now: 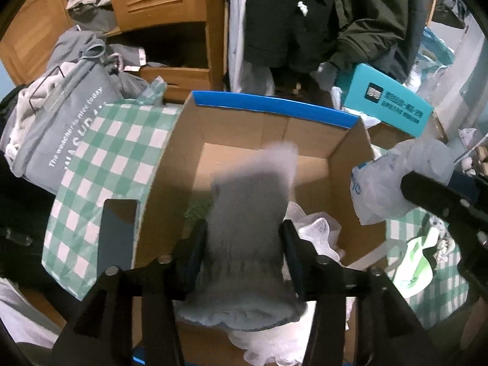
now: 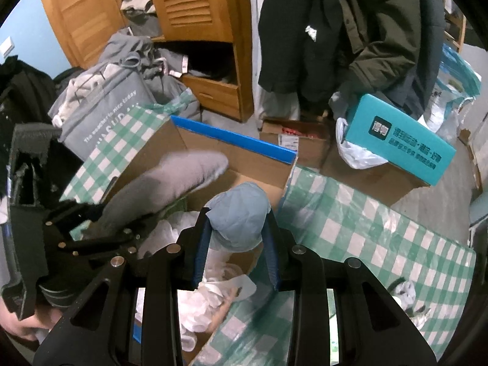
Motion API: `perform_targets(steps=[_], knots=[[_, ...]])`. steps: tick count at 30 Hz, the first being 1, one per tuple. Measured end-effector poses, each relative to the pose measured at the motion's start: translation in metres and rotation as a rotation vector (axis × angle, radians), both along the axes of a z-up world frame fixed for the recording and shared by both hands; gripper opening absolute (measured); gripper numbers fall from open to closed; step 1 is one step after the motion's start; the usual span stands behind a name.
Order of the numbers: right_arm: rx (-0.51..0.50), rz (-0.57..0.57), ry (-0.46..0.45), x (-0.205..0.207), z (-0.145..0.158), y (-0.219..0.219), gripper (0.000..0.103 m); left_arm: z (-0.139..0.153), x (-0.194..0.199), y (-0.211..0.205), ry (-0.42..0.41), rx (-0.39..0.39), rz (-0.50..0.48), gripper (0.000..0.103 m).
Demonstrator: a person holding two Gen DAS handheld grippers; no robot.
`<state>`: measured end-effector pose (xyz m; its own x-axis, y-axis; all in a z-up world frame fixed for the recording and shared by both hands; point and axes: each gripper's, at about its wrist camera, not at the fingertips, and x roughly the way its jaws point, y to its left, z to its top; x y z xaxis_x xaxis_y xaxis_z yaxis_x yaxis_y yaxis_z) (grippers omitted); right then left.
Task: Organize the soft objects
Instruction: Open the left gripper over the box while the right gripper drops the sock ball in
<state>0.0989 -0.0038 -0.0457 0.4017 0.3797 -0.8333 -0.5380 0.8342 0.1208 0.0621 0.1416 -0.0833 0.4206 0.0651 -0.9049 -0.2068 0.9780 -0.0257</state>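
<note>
A grey sock [image 1: 250,207] lies blurred between the fingers of my left gripper [image 1: 244,224], toe towards an open cardboard box with a blue rim [image 1: 274,106]. The jaws stand apart at its sides and the sock looks loose, cuff bunched near the camera. In the right wrist view the same sock [image 2: 177,174] sticks out of the left gripper [image 2: 122,213] over the box [image 2: 231,140]. My right gripper [image 2: 236,213] is shut on a pale blue crumpled bundle [image 2: 238,210] just above the box's right wall. White soft items [image 1: 320,231] lie inside the box.
A green-and-white checked cloth [image 2: 366,228] lies on both sides of the box. A grey laundry bag [image 1: 67,128] full of clothes stands at left, a teal box [image 2: 402,143] on cartons at right. Behind are a wooden cupboard [image 2: 195,3] and dark coats [image 2: 305,30]. A hand [image 2: 18,326] holds the left tool.
</note>
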Motion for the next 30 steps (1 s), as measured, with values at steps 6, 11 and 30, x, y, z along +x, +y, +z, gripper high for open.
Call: perform_targets(steps=[6, 11, 30], knots=[[-0.021, 0.013, -0.016, 0.000, -0.003, 0.011, 0.060, 0.010, -0.007, 0.005, -0.038, 0.021, 0.030, 0.078], [-0.017, 0.004, -0.038, 0.000, 0.001, 0.013, 0.070, 0.015, -0.013, 0.008, -0.049, 0.027, 0.036, 0.080], [0.010, -0.089, -0.058, -0.010, 0.019, -0.034, 0.077, 0.043, -0.023, -0.014, -0.105, 0.025, -0.008, 0.089]])
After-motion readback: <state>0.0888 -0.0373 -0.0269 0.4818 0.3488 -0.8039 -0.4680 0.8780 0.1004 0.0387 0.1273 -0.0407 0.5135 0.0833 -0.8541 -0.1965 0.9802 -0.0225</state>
